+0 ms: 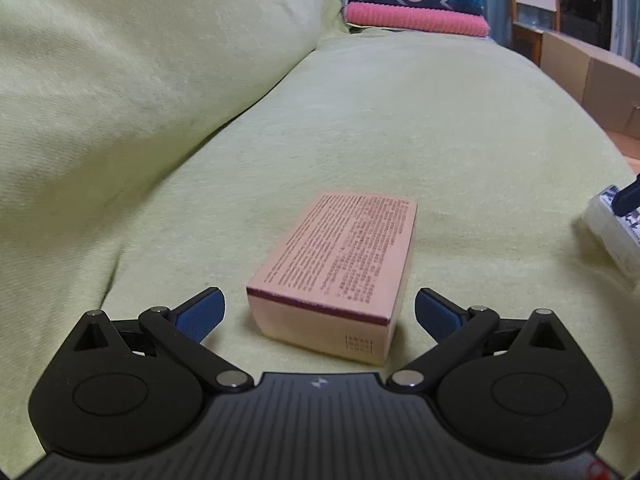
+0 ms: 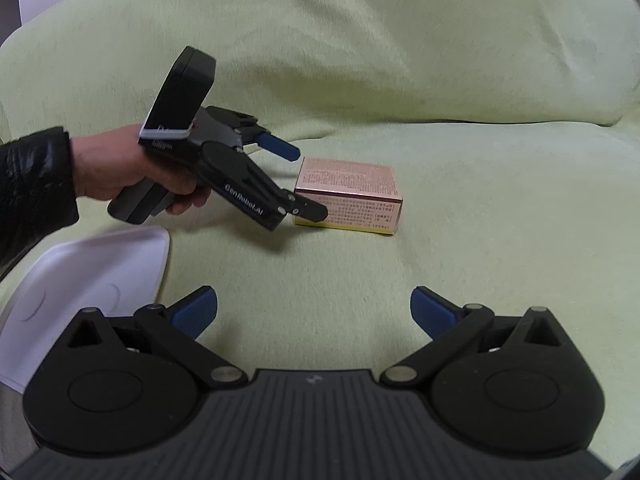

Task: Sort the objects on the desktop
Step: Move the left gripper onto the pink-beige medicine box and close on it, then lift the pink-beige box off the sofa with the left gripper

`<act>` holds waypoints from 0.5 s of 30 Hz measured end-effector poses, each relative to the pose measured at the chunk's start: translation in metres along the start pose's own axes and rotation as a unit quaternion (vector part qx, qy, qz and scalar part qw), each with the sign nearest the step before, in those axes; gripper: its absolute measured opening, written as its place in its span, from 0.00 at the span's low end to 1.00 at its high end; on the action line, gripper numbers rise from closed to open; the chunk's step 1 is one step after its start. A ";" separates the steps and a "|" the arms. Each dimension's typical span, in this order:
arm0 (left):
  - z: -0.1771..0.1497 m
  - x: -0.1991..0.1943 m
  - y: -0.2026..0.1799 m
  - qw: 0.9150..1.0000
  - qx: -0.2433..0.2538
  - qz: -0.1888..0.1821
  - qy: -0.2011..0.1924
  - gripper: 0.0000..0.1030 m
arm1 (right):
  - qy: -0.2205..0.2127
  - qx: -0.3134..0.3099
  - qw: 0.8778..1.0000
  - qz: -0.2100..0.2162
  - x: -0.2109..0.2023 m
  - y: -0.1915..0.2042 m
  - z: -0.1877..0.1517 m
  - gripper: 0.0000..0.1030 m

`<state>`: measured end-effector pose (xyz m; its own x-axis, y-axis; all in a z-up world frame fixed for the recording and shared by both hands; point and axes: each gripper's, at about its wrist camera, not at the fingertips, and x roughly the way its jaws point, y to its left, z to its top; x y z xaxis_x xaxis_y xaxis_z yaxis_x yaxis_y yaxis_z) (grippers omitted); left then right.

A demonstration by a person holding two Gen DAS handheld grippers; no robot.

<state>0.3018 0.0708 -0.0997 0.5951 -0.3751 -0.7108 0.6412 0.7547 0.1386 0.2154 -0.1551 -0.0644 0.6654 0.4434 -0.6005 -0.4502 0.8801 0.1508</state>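
Note:
A pink printed box [image 1: 340, 276] lies flat on a pale green covered cushion [image 1: 440, 128]. My left gripper [image 1: 320, 312] is open, and its blue fingertips straddle the near end of the box without visibly touching it. In the right wrist view, the same pink box [image 2: 348, 200] lies ahead with the left gripper [image 2: 312, 183] at its left end, one finger on each side. A hand in a black sleeve [image 2: 36, 184] holds that gripper. My right gripper [image 2: 314, 300] is open over bare cloth, well short of the box, with nothing between its fingers.
A white tray [image 2: 88, 280] lies on the cloth to the left of the right gripper. Folded pink and navy towels [image 1: 416, 4] sit at the far end of the cushion. Cardboard boxes [image 1: 592, 80] stand beyond its right edge. A white printed object [image 1: 612, 232] is cut off at the right.

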 end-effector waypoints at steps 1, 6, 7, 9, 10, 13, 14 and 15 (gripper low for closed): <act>0.001 0.002 0.002 1.000 -0.001 -0.006 0.000 0.99 | 0.001 -0.001 1.000 0.000 0.000 -0.001 0.000 0.99; 0.007 0.013 0.006 0.999 -0.007 -0.031 0.015 0.86 | 0.005 0.004 1.000 -0.005 -0.002 -0.003 -0.003 0.99; 0.007 0.015 0.005 0.999 -0.008 -0.034 0.022 0.83 | 0.007 0.004 1.000 -0.006 -0.002 -0.004 -0.004 0.99; 0.007 0.017 0.002 0.999 -0.007 -0.034 0.030 0.80 | 0.009 0.005 1.000 -0.007 -0.004 -0.004 -0.004 0.99; 0.006 0.016 0.000 0.999 -0.007 -0.033 0.029 0.79 | 0.010 0.006 1.000 -0.008 -0.004 -0.004 -0.004 0.99; 0.005 0.010 -0.007 0.999 -0.015 -0.036 0.028 0.75 | 0.012 0.010 1.000 -0.009 -0.008 -0.003 -0.004 0.99; 0.004 0.007 -0.010 0.999 -0.017 -0.039 0.029 0.75 | 0.012 0.012 1.000 -0.010 -0.009 -0.003 -0.004 0.99; 0.003 0.004 -0.014 0.999 -0.018 -0.041 0.030 0.75 | 0.012 0.012 1.000 -0.011 -0.011 -0.002 -0.003 0.99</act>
<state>0.2969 0.0571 -0.1021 0.5101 -0.4048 -0.7589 0.6683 0.7420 0.0534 0.2073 -0.1626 -0.0607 0.6602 0.4190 -0.6234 -0.4202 0.8940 0.1559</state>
